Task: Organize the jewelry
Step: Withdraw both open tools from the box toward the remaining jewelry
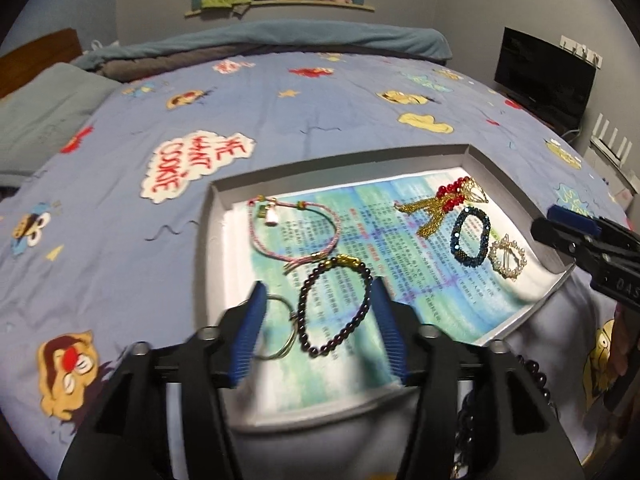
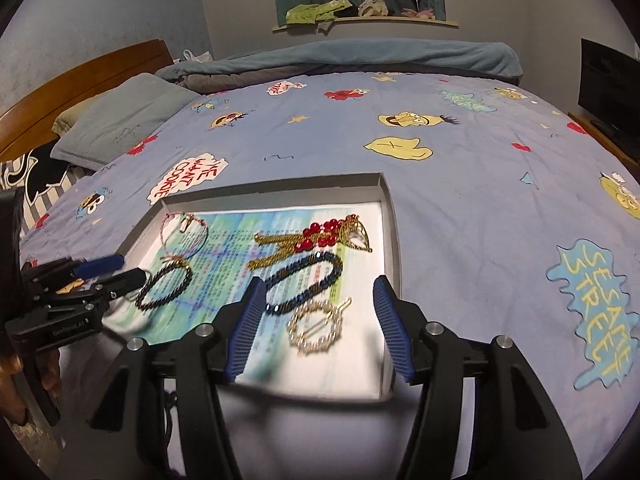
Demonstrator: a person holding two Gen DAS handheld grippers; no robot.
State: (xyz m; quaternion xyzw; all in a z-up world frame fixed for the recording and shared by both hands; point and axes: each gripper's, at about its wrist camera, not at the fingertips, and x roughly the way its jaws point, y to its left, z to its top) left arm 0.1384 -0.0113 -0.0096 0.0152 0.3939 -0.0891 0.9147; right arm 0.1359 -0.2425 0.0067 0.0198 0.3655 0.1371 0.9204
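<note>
Left gripper point(image 1: 318, 308), jaws apart, hovers low centre over the dark bead bracelet point(image 1: 334, 306) in the tray point(image 1: 516, 184); right gripper point(image 2: 320, 308) (also apart) frames the pearl clip point(image 2: 316, 330).

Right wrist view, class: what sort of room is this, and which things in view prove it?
Most likely a bedroom. A shallow grey tray of jewelry sits on a bed covered by a blue cartoon-print quilt, with a grey pillow against a brown wooden headboard and a folded teal blanket at the far edge.
</note>
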